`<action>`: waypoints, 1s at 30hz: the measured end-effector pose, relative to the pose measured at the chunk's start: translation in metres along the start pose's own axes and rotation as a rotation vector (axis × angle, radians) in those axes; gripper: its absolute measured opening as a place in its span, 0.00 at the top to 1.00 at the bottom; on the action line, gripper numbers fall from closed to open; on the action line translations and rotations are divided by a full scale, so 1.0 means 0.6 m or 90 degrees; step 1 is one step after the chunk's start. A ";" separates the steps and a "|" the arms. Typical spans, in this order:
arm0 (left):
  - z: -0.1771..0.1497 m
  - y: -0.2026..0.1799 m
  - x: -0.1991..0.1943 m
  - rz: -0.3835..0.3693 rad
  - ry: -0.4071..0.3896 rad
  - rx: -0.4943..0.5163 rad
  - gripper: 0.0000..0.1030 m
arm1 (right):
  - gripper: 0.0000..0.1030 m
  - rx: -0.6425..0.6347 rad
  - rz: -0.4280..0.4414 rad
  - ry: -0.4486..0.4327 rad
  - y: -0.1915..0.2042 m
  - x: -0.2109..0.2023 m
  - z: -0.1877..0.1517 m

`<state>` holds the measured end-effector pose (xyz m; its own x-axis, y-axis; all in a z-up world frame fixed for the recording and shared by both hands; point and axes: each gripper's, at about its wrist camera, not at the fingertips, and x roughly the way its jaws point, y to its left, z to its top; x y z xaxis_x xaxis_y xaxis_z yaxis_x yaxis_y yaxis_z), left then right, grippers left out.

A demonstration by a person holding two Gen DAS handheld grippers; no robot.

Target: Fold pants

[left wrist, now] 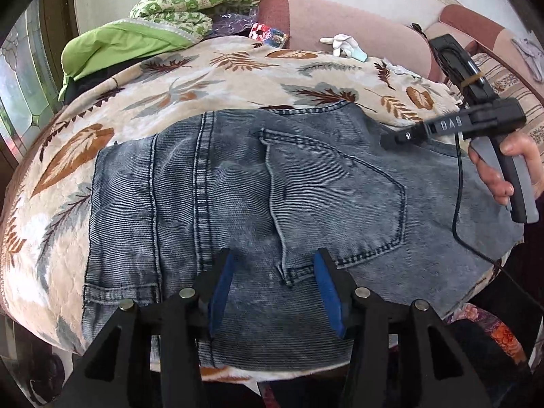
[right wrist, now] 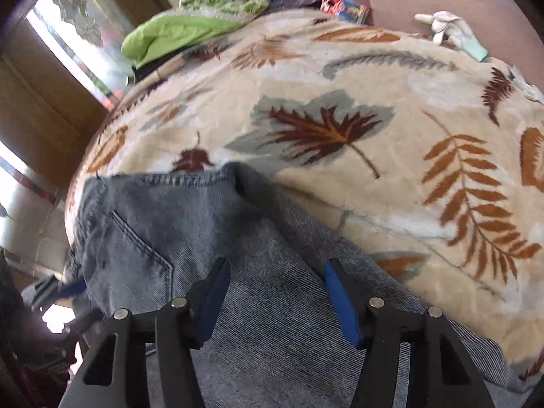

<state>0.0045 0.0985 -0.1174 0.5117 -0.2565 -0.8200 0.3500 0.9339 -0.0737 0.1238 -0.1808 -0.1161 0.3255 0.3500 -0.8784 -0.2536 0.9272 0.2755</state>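
Pants [left wrist: 272, 187] on leaf blanket [left wrist: 210, 78]; green bedding [left wrist: 176, 3] behind.

Beyond the folded grey-blue denim pants [left wrist: 258, 187], the cream plush blanket with brown and grey leaf print [left wrist: 210, 78] lies flat and bare across a broad stretch, leaving open room to pass over it. Its far edge is crowded: a heap of lime-green and green-checked bedding [left wrist: 163, 17] at the far left, a small red-and-blue packet [left wrist: 268, 34] beside it, and a white glove [left wrist: 343, 44] near the pink upholstered sofa back [left wrist: 357, 20]. At the pants' right edge the black right hand-held gripper [left wrist: 391, 139], jaws apart, and its thin black cable [left wrist: 457, 197] block that side. Left of the blanket stands a window [right wrist: 68, 30].
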 end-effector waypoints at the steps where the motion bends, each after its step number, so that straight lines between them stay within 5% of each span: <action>1: 0.003 0.003 0.004 -0.001 0.000 -0.001 0.48 | 0.41 -0.014 -0.011 0.012 0.005 0.009 -0.001; 9: 0.029 0.016 0.034 0.008 -0.008 0.022 0.47 | 0.64 -0.081 -0.136 0.027 0.032 0.021 -0.002; 14: 0.049 0.028 0.045 -0.006 0.007 -0.004 0.47 | 0.65 -0.028 -0.153 0.004 0.015 0.028 0.015; 17: 0.043 0.018 0.035 0.012 0.009 0.005 0.47 | 0.65 0.006 -0.225 -0.030 0.002 0.029 0.023; 20: 0.028 0.010 0.010 0.023 -0.002 0.023 0.47 | 0.65 0.059 -0.136 -0.051 -0.017 0.006 0.017; 25: 0.010 0.016 -0.033 0.055 -0.031 0.031 0.47 | 0.63 0.072 -0.101 -0.082 -0.011 -0.042 -0.017; 30: 0.009 0.039 -0.025 0.089 -0.006 0.006 0.47 | 0.63 0.070 -0.116 -0.086 0.003 -0.076 -0.084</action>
<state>0.0090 0.1230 -0.1037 0.5634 -0.1269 -0.8164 0.2829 0.9580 0.0462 0.0627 -0.2019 -0.0953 0.4775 0.1841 -0.8591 -0.0810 0.9829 0.1656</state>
